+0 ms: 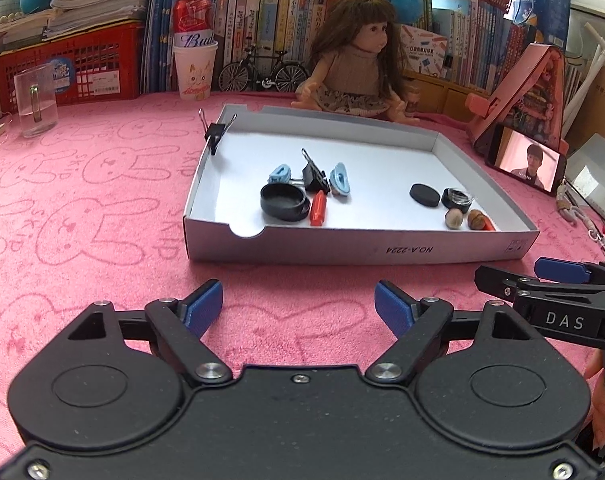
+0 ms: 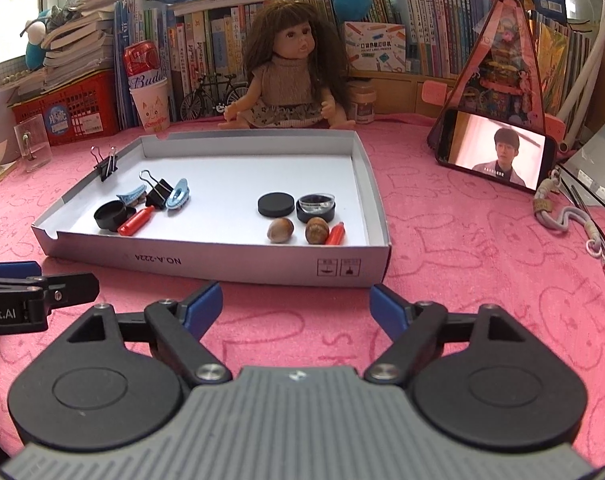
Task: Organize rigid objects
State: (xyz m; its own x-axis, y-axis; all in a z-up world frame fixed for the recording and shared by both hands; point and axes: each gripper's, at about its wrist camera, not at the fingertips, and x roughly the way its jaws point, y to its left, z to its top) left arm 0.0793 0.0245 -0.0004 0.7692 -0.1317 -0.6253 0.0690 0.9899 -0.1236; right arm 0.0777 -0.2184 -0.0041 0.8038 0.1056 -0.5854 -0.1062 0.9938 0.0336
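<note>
A shallow white cardboard tray [image 1: 342,246] [image 2: 222,268] lies on the pink cloth. On its left side lie a black round cap [image 1: 283,201], a red tube [image 1: 317,209], a black binder clip [image 1: 315,178] and two light-blue clips [image 1: 279,174]. Another binder clip [image 1: 215,132] grips the tray's left wall. On the right lie a black disc [image 2: 275,204], a black jar [image 2: 315,207], two nuts [image 2: 280,230] and a second red tube [image 2: 336,234]. My left gripper [image 1: 298,308] and right gripper [image 2: 296,308] hover open before the tray's near wall, nothing between their fingers.
A doll [image 2: 292,80] sits behind the tray, against shelves of books. A phone [image 2: 496,154] leans on a pink stand at the right. A clear glass [image 1: 36,100], a paper cup with a can [image 1: 194,68] and a red basket [image 1: 74,68] stand at the back left. Cords [image 2: 582,232] lie at the right.
</note>
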